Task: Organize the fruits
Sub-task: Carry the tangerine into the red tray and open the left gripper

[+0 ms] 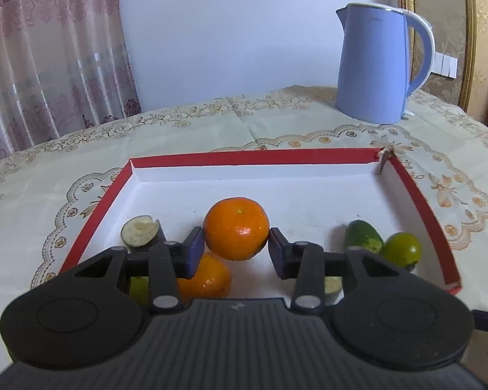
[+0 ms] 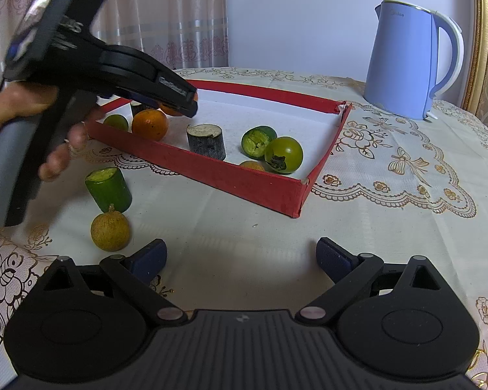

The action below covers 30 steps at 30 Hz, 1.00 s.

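- Bench (image 2: pixel 244 227) under embroidered cloth; blue kettle (image 2: pixel 410 61) at back, red-walled tray (image 2: pixel 211 169) in middle.
- Left hand-held gripper (image 1: pixel 236 247) clamped on held orange (image 1: pixel 236 232), poised above tray beside second orange (image 1: pixel 208 279).
- Right hand-held gripper (image 2: pixel 240 258) spread wide, empty, low over cloth.
- Step judged: delivering orange into tray.
- Next: lower, release clear of second orange; then green cylinder piece (image 2: pixel 109 190) and yellowish fruit (image 2: pixel 110 230), both outside tray.

Right gripper (image 2: pixel 240 255) open over bare tablecloth (image 2: pixel 231 227), nothing between jaws. Yellow fruit (image 2: pixel 110 231) just left of left jaw, green cucumber piece (image 2: pixel 109 190) beyond it. Red tray (image 2: pixel 244 183) ahead holding fruit. Left gripper (image 2: pixel 192 102) up left, over tray.
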### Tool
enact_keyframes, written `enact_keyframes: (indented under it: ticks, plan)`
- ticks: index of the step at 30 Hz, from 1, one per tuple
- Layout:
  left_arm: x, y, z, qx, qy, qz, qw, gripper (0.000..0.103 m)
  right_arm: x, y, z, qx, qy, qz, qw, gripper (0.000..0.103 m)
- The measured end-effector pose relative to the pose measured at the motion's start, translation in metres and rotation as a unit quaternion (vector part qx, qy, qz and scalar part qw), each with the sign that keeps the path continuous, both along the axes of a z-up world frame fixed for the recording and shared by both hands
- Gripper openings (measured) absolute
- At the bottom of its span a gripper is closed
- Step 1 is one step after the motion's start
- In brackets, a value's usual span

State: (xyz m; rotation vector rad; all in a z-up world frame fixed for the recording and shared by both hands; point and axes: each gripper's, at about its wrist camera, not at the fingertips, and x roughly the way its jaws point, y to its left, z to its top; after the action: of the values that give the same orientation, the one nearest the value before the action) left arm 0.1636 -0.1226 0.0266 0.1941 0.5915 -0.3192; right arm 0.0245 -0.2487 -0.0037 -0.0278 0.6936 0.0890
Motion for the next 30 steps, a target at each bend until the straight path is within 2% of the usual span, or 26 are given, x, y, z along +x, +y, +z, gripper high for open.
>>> enact_keyframes:
  ticks: [10, 18, 20, 22, 30]
  plan:
    - [0.022, -0.011, -0.014, 0.013, 0.011, 0.007, 0.9998, 0.039, 0.000, 0.000, 0.001, 0.000, 0.000, 0.000, 1.000, 0.099]
    - [0.021, -0.013, -0.017, 0.025, 0.004, 0.009, 0.9996, 0.041, 0.000, 0.000, 0.001, 0.000, 0.000, 0.000, 1.000, 0.100]
    - [0.019, -0.012, -0.016, 0.026, 0.003, 0.006, 0.9997, 0.049, -0.001, 0.000, 0.001, 0.000, 0.000, -0.001, 1.000, 0.100]
    - [0.016, -0.010, -0.014, 0.025, -0.004, 0.012, 0.9996, 0.073, 0.000, 0.000, 0.001, 0.000, 0.000, -0.001, 1.000, 0.100]
    - [-0.010, 0.017, 0.003, 0.002, -0.025, 0.026, 0.9994, 0.076, 0.000, 0.000, 0.000, 0.000, 0.000, -0.001, 1.000, 0.100]
